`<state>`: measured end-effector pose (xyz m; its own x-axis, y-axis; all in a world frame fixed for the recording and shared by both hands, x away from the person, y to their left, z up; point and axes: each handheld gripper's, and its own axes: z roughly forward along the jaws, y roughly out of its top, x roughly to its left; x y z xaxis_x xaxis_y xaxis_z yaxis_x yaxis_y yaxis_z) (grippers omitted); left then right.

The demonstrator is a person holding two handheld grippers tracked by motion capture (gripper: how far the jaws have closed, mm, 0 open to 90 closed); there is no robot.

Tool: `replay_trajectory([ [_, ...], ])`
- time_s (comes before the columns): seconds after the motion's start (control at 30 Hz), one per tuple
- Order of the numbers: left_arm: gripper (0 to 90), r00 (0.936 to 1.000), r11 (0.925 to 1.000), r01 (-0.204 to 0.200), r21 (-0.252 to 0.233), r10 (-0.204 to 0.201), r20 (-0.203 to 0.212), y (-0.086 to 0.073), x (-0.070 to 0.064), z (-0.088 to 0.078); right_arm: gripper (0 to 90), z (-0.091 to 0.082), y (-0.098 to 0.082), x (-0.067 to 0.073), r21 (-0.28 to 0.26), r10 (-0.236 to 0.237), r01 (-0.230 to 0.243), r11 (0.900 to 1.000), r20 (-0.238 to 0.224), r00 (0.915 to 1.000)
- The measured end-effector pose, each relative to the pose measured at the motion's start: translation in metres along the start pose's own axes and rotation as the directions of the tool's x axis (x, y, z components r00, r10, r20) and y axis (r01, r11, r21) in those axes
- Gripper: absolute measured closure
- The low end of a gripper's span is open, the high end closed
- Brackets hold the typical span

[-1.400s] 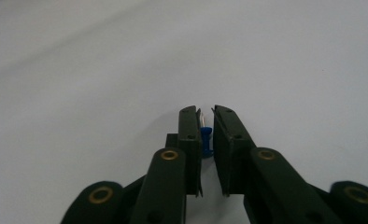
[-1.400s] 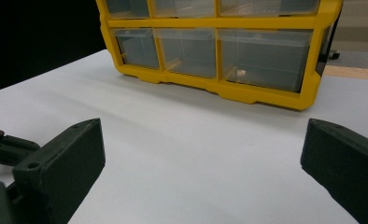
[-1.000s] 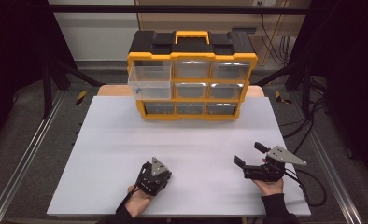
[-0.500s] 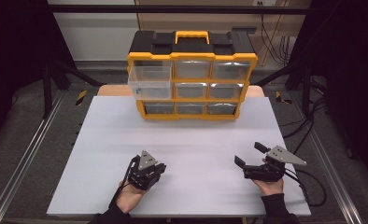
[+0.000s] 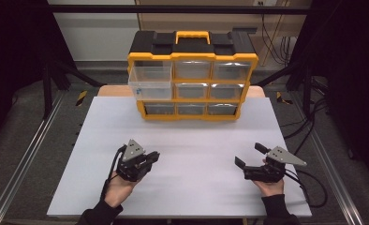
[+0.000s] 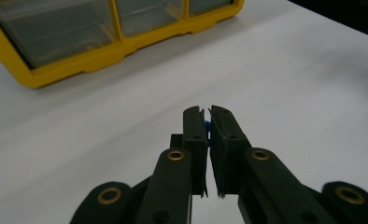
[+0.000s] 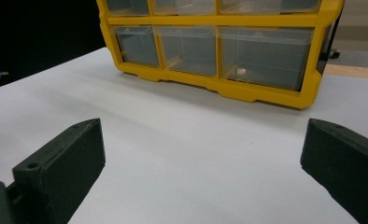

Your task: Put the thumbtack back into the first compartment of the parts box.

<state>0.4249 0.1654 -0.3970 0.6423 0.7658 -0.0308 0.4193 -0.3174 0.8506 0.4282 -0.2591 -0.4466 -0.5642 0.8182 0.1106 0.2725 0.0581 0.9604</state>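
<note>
A small blue thing (image 6: 206,126) sat pinched between the jaws of the left gripper (image 6: 208,112), and little of it showed: a sliver of bright blue in the narrow gap between the two black pads, too small and too hidden to tell its shape or what it was. The left gripper was clenched on it, its jaws nearly together. In the high view the left gripper (image 5: 151,157) was lifted off the white table (image 5: 93,140) at the near left, with the person's left hand (image 5: 119,190) behind it and a black cable trailing back toward the sleeve.

The right gripper (image 5: 250,157) lay low at the near right, well apart from the left one, in the person's right hand (image 5: 270,186). Its jaws stood wide apart, and in the right gripper view nothing lay between them but bare table.

At the far edge of the table stood one yellow and black drawer cabinet (image 5: 192,56) with a yellow carry handle on top. It held nine clear drawers, in three rows of three. One of them, the upper left drawer (image 5: 150,83), was pulled out toward the person; the other eight sat flush in the frame. Through the lower right drawer (image 7: 266,56), as the right gripper view showed it, a small pale piece (image 7: 241,71) could be seen inside.
</note>
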Motion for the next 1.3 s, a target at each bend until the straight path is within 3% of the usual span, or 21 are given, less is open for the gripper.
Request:
replay_trajectory([
  [0.07,84.6,1.0,0.9999,-0.004,-0.013,0.004,0.0,0.005,0.002,-0.004,0.7,0.0,0.0,0.002,0.007,0.023,-0.023,1.0,0.0,0.9997],
  [0.4,84.6,0.999,0.9959,-0.041,-0.081,0.039,-0.022,0.039,0.014,-0.022,0.7,0.0,0.0,0.001,0.006,0.014,-0.014,1.0,0.0,0.9999],
  [0.67,84.6,0.9989,0.9922,-0.043,-0.117,0.041,-0.022,0.069,0.024,-0.032,0.7,0.0,0.0,0.0,0.001,0.004,-0.004,1.0,0.001,1.0],
  [0.77,84.6,0.9985,0.9897,-0.052,-0.133,0.05,-0.021,0.079,0.026,-0.036,0.7,0.0,0.001,0.002,-0.011,0.027,-0.027,1.0,-0.004,0.9996],
  [0.93,84.6,0.9984,0.9871,-0.056,-0.15,0.054,-0.02,0.093,0.029,-0.042,0.7,0.0,0.001,0.002,-0.009,0.024,-0.024,1.0,-0.005,0.9997],
  [0.97,84.6,0.9986,0.9862,-0.052,-0.157,0.05,-0.018,0.096,0.029,-0.043,0.7,0.0,0.0,-0.001,0.0,-0.012,0.012,1.0,0.001,0.9999],
  [1.17,84.5,0.9978,0.9831,-0.064,-0.172,0.06,-0.028,0.117,0.032,-0.051,0.7,0.0,0.0,-0.001,0.003,-0.018,0.018,1.0,0.001,0.9998],
  [1.3,84.6,0.997,0.9803,-0.074,-0.183,0.069,-0.035,0.131,0.031,-0.055,0.7,0.0,0.0,0.002,0.008,0.024,-0.024,1.0,0.001,0.9997],
])
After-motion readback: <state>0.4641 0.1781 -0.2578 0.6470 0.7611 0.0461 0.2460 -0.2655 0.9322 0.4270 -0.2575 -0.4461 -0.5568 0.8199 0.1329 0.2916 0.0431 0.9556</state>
